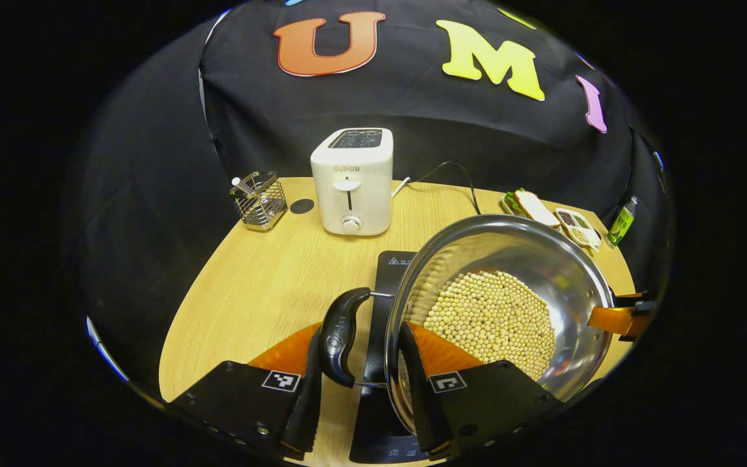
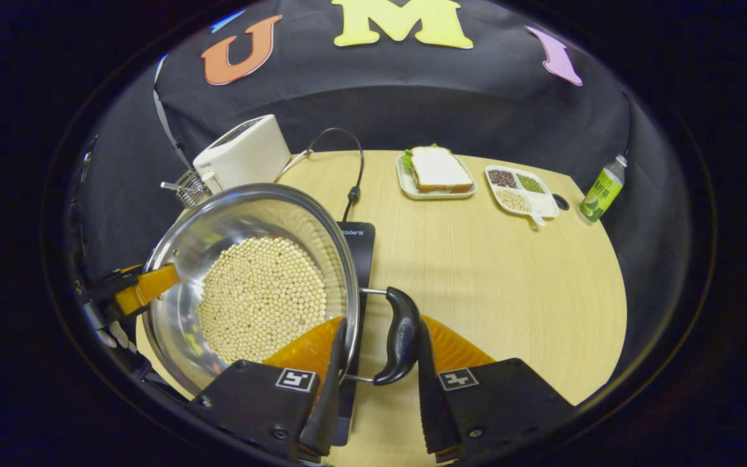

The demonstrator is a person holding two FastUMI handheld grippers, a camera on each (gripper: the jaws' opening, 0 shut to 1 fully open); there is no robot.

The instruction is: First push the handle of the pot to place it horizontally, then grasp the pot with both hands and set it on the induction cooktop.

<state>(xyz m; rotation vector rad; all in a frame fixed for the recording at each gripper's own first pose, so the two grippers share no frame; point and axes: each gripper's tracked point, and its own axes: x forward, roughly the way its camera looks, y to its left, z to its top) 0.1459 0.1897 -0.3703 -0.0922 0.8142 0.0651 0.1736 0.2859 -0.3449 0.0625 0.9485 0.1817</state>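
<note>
A steel pot (image 1: 545,259) holding pale beans is over the black induction cooktop (image 1: 391,266); I cannot tell if it rests on it. My left gripper (image 1: 360,337) clamps one side of the pot, with one finger outside the black side handle (image 1: 342,334) and the other inside the pot wall. In the right gripper view, my right gripper (image 2: 381,327) holds the opposite handle (image 2: 399,337) and rim of the pot (image 2: 185,240) the same way. Each view shows the other gripper at the pot's far rim: the right gripper (image 1: 616,319) and the left gripper (image 2: 143,287).
A white toaster (image 1: 352,181) and a wire utensil holder (image 1: 259,201) stand at the table's back left. A sandwich plate (image 2: 437,172), a divided dish of grains (image 2: 521,189) and a green bottle (image 2: 602,188) sit at the back right. A black cable (image 2: 354,165) runs to the cooktop (image 2: 359,243).
</note>
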